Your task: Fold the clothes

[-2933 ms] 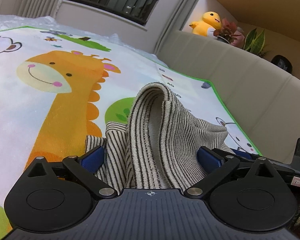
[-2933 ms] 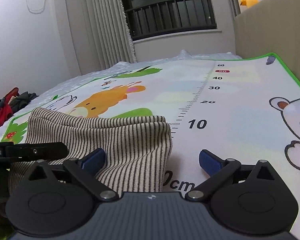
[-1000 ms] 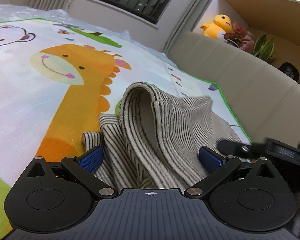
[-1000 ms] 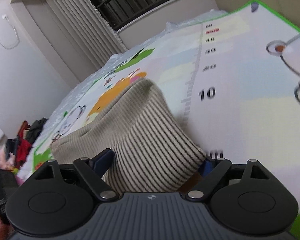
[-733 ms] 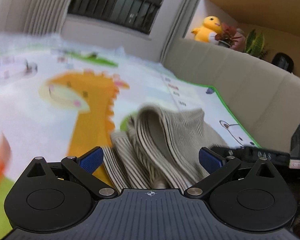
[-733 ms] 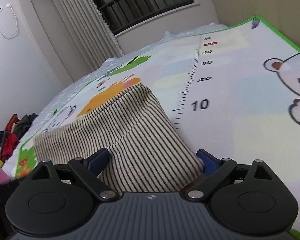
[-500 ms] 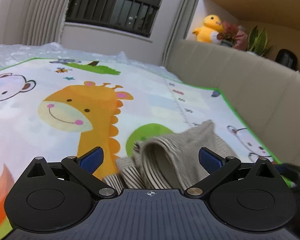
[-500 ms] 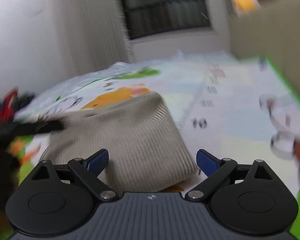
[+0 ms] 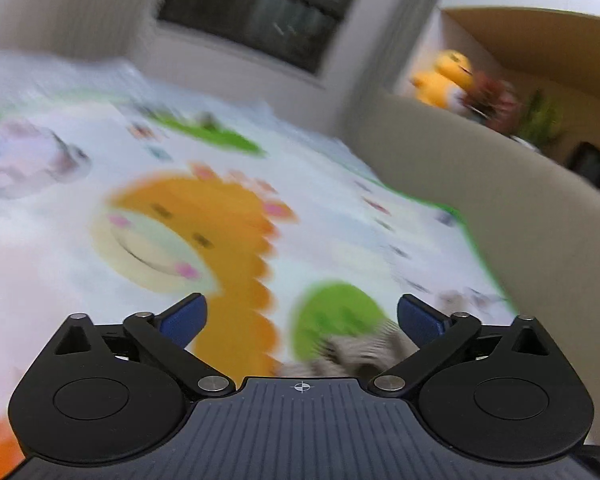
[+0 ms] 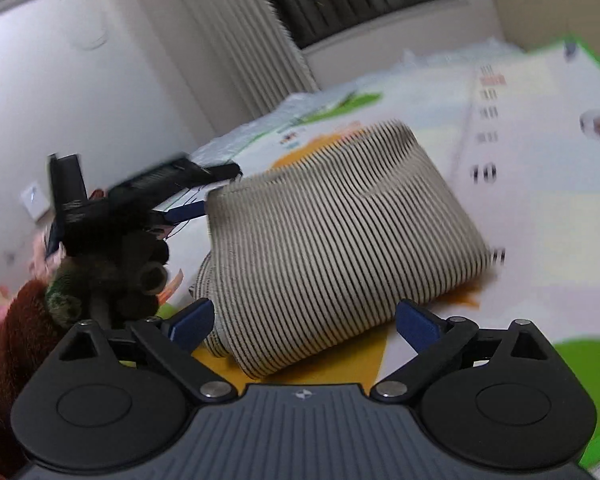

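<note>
A folded beige garment with dark stripes (image 10: 332, 240) lies on the cartoon play mat (image 10: 540, 200). My right gripper (image 10: 304, 320) is just in front of it with its jaws opening. The garment's near corner lies between the blue pads, which do not press on it. In the right wrist view my left gripper (image 10: 208, 192) hovers at the garment's far left edge, held by a gloved hand (image 10: 112, 256). In the blurred left wrist view my left gripper (image 9: 300, 316) is open and empty, with only a bit of the garment (image 9: 360, 356) showing low down.
A beige padded wall (image 9: 480, 200) borders the mat's right side, with a yellow plush duck (image 9: 444, 80) and plants on the ledge above. Curtains (image 10: 236, 40) and a window stand at the far end. A reddish-brown sleeve (image 10: 12, 340) fills the lower left.
My left gripper has lifted and drawn off the garment, which has dropped to the bottom of its view. My right gripper's fingers have spread and no longer press the garment, which now lies folded.
</note>
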`<state>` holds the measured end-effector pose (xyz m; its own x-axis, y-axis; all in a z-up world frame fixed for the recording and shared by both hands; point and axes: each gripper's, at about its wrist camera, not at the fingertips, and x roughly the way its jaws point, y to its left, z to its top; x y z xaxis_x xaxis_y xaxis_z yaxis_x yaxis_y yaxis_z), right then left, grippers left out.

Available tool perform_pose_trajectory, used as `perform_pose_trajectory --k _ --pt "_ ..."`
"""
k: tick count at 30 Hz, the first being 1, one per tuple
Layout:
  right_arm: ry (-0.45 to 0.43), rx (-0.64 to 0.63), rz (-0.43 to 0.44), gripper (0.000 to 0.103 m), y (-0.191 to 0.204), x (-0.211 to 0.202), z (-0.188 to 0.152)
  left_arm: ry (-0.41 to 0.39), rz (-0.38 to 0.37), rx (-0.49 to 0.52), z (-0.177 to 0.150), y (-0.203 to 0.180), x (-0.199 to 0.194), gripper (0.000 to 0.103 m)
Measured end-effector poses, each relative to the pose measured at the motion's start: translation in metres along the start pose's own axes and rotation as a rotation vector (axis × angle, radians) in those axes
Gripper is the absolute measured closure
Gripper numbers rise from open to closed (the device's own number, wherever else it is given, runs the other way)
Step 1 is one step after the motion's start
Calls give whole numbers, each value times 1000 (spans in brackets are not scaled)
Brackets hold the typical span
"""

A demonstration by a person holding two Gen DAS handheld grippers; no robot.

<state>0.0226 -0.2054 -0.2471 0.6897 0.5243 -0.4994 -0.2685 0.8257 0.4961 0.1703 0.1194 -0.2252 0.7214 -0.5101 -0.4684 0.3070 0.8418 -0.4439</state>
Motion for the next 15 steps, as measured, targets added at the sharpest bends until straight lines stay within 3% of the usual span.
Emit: perform_pose_trajectory --k 5,6,7,10,12,15 --pt "68 263 60 3 -17 32 -7 117 -61 -113 -11 20 33 0" --pt "63 271 83 8 -18 37 -7 122 -72 -146 -15 24 36 0" --pt "70 278 105 25 -21 40 -4 121 -77 -178 -18 27 37 0" --pt "100 331 157 36 -37 46 7 122 -77 -219 -24 28 37 0" --pt "99 305 134 39 -40 38 15 138 -74 -209 -25 21 35 2" --pt "72 210 62 39 -44 30 28 189 -128 -208 -37 4 32 5"
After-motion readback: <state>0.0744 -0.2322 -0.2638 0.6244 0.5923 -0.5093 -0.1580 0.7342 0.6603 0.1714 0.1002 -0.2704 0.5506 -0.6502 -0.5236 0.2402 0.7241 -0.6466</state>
